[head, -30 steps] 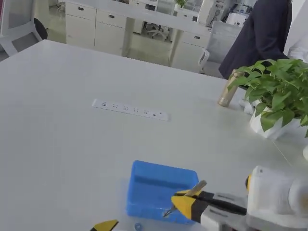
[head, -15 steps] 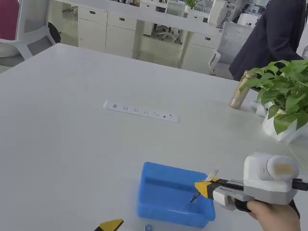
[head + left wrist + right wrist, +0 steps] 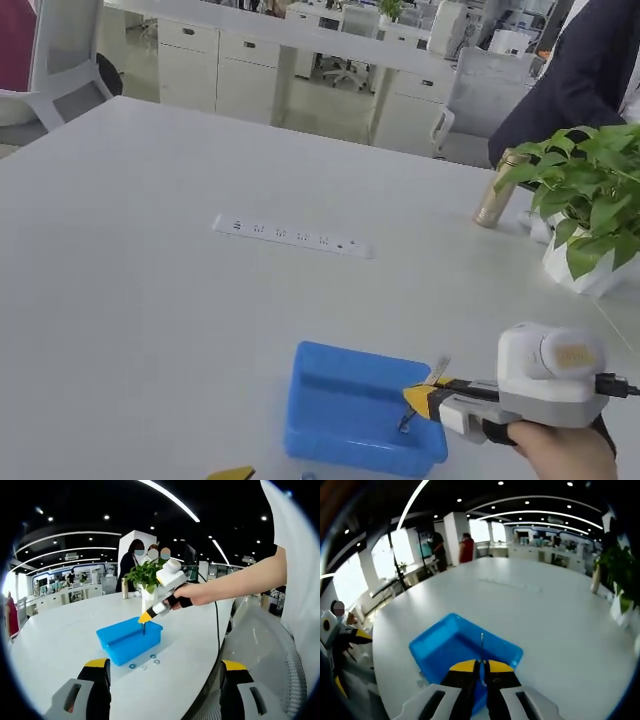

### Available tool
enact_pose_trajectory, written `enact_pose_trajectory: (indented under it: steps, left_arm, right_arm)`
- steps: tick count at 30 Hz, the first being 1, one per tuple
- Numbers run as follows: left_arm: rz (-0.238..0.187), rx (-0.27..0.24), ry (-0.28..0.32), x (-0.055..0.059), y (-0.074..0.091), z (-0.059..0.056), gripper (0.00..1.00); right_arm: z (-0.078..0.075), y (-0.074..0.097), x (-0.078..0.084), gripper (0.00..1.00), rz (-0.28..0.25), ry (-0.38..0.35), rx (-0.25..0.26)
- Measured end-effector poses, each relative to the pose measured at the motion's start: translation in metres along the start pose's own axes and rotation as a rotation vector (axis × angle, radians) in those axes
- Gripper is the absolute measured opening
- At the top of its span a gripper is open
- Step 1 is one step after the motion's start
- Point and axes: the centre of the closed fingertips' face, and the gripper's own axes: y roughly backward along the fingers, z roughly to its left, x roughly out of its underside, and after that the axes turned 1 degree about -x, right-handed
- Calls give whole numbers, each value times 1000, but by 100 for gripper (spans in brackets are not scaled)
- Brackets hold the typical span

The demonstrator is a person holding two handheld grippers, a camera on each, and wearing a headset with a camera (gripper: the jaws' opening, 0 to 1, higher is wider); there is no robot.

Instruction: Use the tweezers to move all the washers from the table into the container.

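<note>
A blue container (image 3: 340, 395) stands near the table's front edge. My right gripper (image 3: 415, 398) is shut on thin metal tweezers (image 3: 406, 420), whose tips point down into the container's right part. The right gripper view has the yellow jaws closed at the right gripper (image 3: 481, 664), the tweezers (image 3: 481, 642) rising over the container (image 3: 455, 645). I cannot tell if the tips hold a washer. My left gripper (image 3: 165, 664) stands wide open and holds nothing. Several washers (image 3: 144, 667) lie on the table in front of the container (image 3: 125, 640). The right gripper (image 3: 150, 614) shows above it.
A white power strip (image 3: 295, 238) lies mid-table. At the far right stand a potted plant (image 3: 590, 200) and a gold bottle (image 3: 493, 200). A person in a dark jacket (image 3: 570, 90) stands behind them. The table's near edge runs close to the washers.
The right gripper has drawn back toward the container's right side and the tweezers stand more upright, tips lower inside it. The camera shifted; the left gripper's yellow tip sits lower in view.
</note>
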Motion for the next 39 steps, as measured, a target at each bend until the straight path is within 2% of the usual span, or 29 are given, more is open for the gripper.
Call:
enact_pose_trajectory:
  steps: [4, 11, 14, 19, 22, 29, 33, 39]
  left_arm:
    - [4, -7, 4, 1, 0, 1, 92]
    - [8, -10, 17, 2, 1, 2, 91]
    - [14, -4, 16, 2, 0, 1, 90]
    - [14, 0, 20, 2, 0, 0, 90]
    - [18, 3, 20, 3, 0, -1, 89]
    - [13, -1, 26, 2, 0, 0, 89]
    - [15, -1, 26, 3, 0, 0, 88]
    - [13, 1, 30, 3, 0, 0, 87]
  right_arm:
    - [13, 11, -14, 3, -54, -4, -16]
    - [57, 41, -36, 3, -147, 25, -91]
    - [75, 49, -37, 3, -164, 14, -133]
    - [95, 46, -14, 3, -112, 11, -191]
    - [104, 39, 2, 3, -91, -31, -226]
    - [100, 22, 38, 3, 14, -60, -236]
    - [101, 18, 43, 3, 30, -72, -241]
    - [100, 13, 47, 3, 54, -43, -234]
